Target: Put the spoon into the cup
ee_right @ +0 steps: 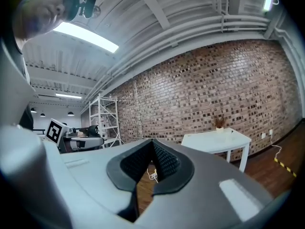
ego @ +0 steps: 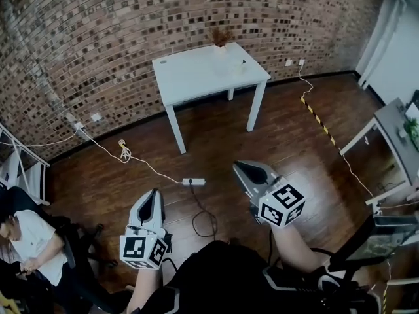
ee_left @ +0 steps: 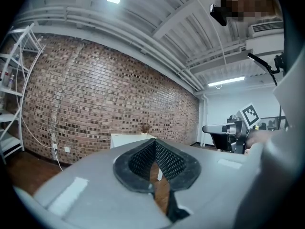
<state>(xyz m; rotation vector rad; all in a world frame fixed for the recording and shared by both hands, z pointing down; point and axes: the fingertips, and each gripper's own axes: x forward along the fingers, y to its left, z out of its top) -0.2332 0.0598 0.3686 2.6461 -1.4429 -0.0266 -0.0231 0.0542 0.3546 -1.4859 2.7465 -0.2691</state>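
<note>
Fingers (ee_left: 169, 163) shut, empty, on L gripper (ego: 155, 195) & R gripper (ego: 239, 167); white table (ego: 196, 74) well ahead, pwr strip (ego: 194, 182) between.

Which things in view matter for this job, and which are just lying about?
Job: left tool, right tool, both shut, empty; white table, its small items too distant to identify.
Lying about: power strip, coiled cable, dried plant, seated person.
</note>
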